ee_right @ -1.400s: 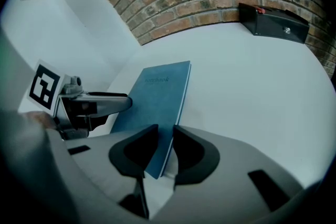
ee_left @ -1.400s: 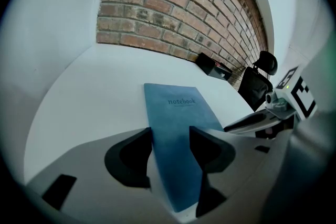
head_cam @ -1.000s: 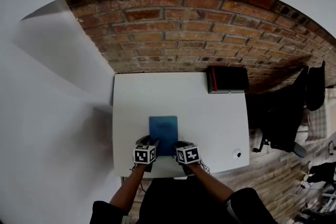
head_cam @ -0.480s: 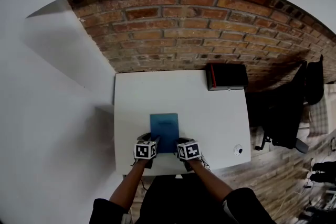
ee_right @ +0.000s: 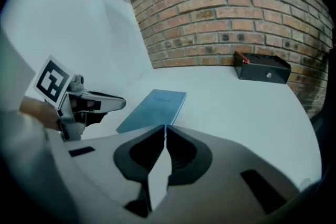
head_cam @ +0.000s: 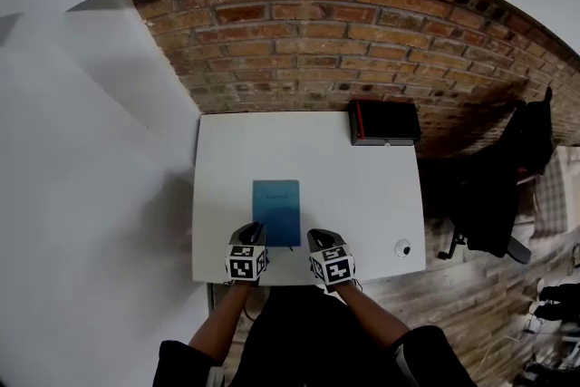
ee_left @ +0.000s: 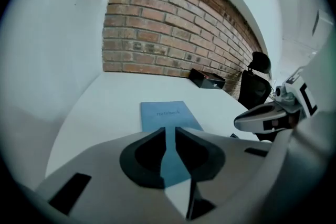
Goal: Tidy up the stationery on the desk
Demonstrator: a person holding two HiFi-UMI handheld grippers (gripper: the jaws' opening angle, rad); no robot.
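A blue notebook (head_cam: 276,211) lies flat near the middle front of the white desk (head_cam: 362,186). It also shows in the left gripper view, notebook (ee_left: 169,114), and in the right gripper view, notebook (ee_right: 152,110). My left gripper (head_cam: 247,236) hovers off its near left corner. Its jaws have just been closing and keep a slim gap with nothing between them. My right gripper (head_cam: 319,237) hovers off the near right corner. Its jaws have just been closing too, and now stand together, empty. Neither gripper touches the notebook.
A black box with a red edge (head_cam: 385,122) stands at the desk's back right against the brick wall (head_cam: 308,41). A small round object (head_cam: 402,247) sits near the front right corner. A black office chair (head_cam: 494,195) stands to the right of the desk.
Both grippers have drawn back from the notebook's near corners toward the front edge and risen. Their jaws have narrowed. The notebook has stayed flat on the desk.
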